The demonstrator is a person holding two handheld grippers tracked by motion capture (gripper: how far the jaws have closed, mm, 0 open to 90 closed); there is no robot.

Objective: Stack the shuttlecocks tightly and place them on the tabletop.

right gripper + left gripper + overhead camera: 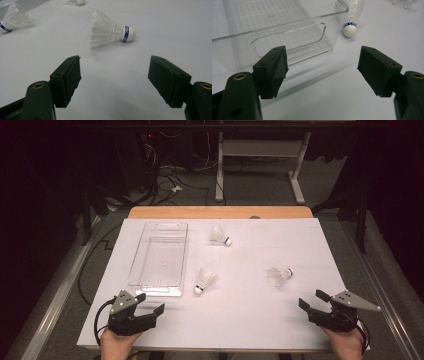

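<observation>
Three white shuttlecocks lie on the white table sheet: one at the back (219, 236), one in the middle (205, 281) beside the tray, one at the right (279, 275). A clear plastic tray (159, 259) stands empty at the left. My left gripper (149, 303) is open near the front left, its jaws facing the tray's near end (287, 42) and the middle shuttlecock (350, 22). My right gripper (311, 300) is open at the front right, a short way from the right shuttlecock (111, 32), which lies on its side with its cork to the right.
The white sheet (240, 320) covers a wooden table (220, 212). Behind the table are a desk frame (260, 165) and cables on the floor (170, 180). A metal rail (55, 295) runs along the left side.
</observation>
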